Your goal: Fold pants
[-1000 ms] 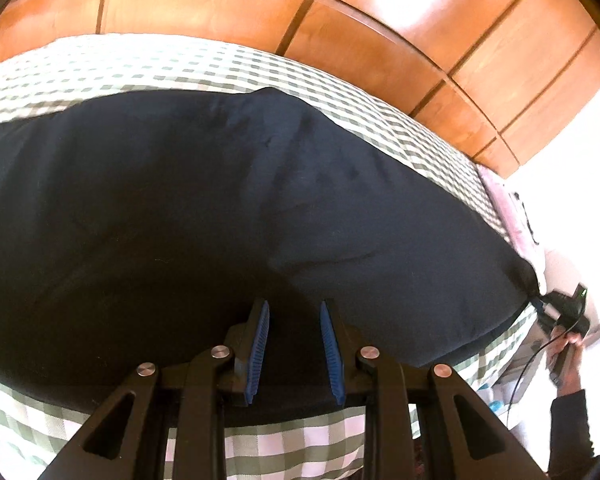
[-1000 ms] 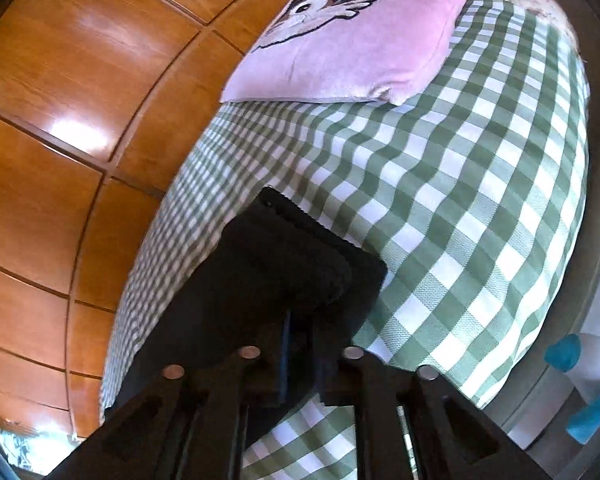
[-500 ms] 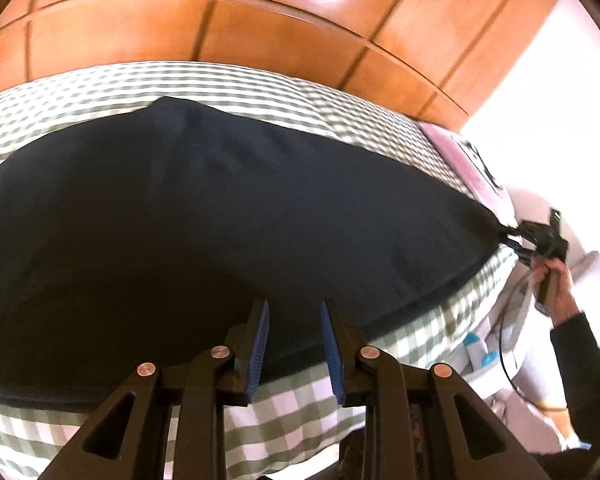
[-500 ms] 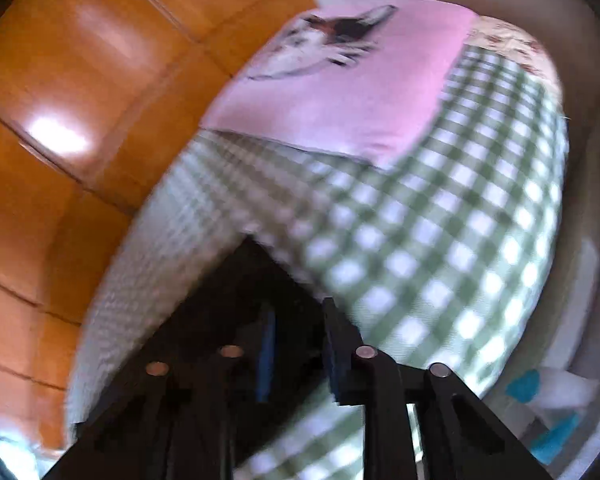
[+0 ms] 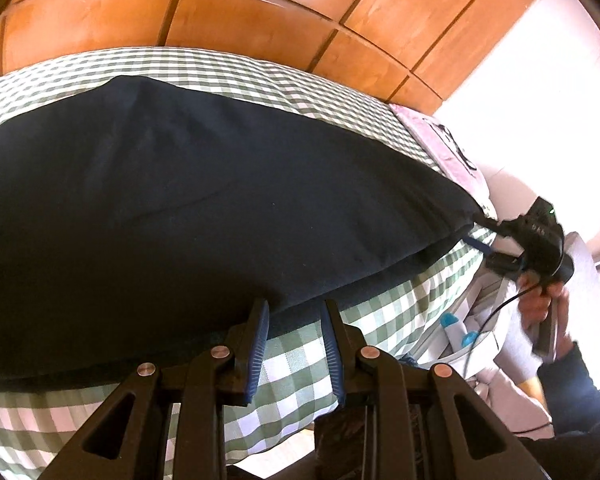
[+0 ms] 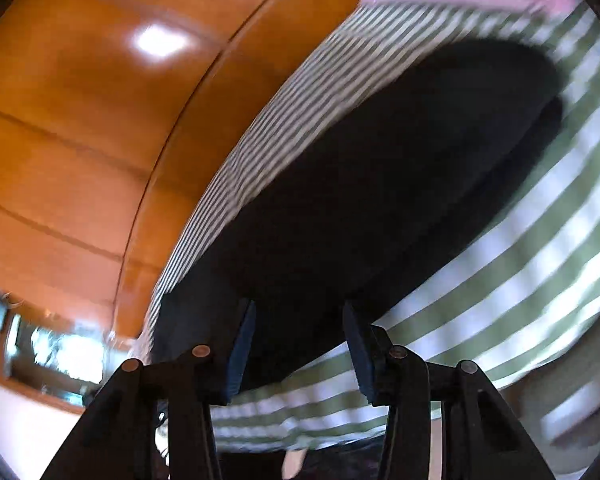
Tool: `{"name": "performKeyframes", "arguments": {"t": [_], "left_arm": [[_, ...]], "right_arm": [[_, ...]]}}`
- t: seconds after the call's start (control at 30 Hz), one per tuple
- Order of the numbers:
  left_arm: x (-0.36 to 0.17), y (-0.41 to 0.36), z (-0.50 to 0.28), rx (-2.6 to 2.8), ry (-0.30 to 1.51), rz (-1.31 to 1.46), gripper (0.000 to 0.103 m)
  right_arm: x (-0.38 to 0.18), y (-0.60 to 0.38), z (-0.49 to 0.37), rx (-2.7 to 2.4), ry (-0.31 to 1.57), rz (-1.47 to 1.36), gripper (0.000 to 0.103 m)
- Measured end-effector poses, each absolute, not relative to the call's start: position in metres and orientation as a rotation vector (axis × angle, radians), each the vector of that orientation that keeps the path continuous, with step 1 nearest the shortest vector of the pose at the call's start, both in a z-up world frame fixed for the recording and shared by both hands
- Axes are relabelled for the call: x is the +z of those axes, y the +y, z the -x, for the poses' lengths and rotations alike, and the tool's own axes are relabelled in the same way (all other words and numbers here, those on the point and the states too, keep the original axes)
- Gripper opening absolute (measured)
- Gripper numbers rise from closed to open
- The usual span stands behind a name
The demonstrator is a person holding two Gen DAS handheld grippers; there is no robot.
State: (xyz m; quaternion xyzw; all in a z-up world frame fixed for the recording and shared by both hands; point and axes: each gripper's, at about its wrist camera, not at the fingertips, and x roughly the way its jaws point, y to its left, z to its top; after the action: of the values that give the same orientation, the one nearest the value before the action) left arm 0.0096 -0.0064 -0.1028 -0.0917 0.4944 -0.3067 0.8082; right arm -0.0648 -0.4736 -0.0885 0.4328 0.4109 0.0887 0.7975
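Note:
The dark navy pants (image 5: 228, 208) lie folded lengthwise across the green checked bed (image 5: 300, 376). My left gripper (image 5: 296, 312) is open, its fingertips just at the pants' near edge with nothing between the blue pads. My right gripper (image 6: 298, 320) is open and empty, its tips at the near edge of the pants (image 6: 380, 208); this view is motion blurred. In the left wrist view the right gripper (image 5: 484, 236) sits at the pants' far right end, its jaws apart, just off the cloth.
A glossy wooden wall (image 5: 260, 28) runs behind the bed. A pink pillow (image 5: 444, 148) lies at the bed's right end. A pale bottle with a blue cap (image 5: 456, 328) stands beside the bed. A framed mirror or window (image 6: 56, 356) shows at lower left.
The right gripper let go of the pants' end and opened, pulling back while swinging. The left gripper drew back from over the pants to their near edge.

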Motion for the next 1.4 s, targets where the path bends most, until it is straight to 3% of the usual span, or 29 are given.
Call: {"name": "performKeyframes", "arguments": {"t": [0.3,0.37,0.4,0.43,0.67,0.87,1.03,1.13,1.27,1.3,1.4], "left_arm": [[-0.102,0.011,-0.005,-0.636,1.047,0.241,0.028],[-0.104,0.013,-0.006,-0.631,1.051,0.251,0.028],[-0.104,0.014,-0.007,-0.628,1.051,0.252,0.028],[-0.103,0.014,-0.007,-0.627,1.048,0.254,0.028],[-0.089,0.016,-0.004,-0.687,1.017,0.298,0.029],[-0.102,-0.002,-0.015,-0.686,1.069,0.256,0.029],[-0.114,-0.01,-0.018,-0.675,1.098,0.217,0.029],[-0.115,-0.01,-0.018,-0.676,1.093,0.215,0.029],[-0.115,-0.007,-0.019,-0.675,1.098,0.23,0.029],[-0.115,-0.009,-0.02,-0.672,1.099,0.228,0.029],[-0.116,-0.011,-0.018,-0.658,1.096,0.218,0.029]], "right_arm": [[-0.119,-0.436,0.038,0.255,0.961,-1.011,0.038],[-0.118,-0.435,0.037,0.25,0.949,-1.016,0.028],[-0.117,-0.433,0.036,0.225,0.951,-0.989,0.013],[-0.114,-0.423,0.037,0.211,0.96,-0.969,0.008],[-0.081,-0.42,0.058,0.282,0.915,-0.855,0.006],[-0.119,-0.428,0.055,0.254,0.975,-0.936,0.007],[-0.112,-0.455,0.072,0.223,0.919,-0.978,0.021],[-0.107,-0.494,0.086,0.085,0.838,-1.016,0.024],[-0.114,-0.531,0.092,-0.094,0.78,-1.081,0.024],[-0.116,-0.538,0.092,-0.152,0.779,-1.065,0.016],[-0.117,-0.54,0.088,-0.214,0.828,-0.99,0.013]]}}
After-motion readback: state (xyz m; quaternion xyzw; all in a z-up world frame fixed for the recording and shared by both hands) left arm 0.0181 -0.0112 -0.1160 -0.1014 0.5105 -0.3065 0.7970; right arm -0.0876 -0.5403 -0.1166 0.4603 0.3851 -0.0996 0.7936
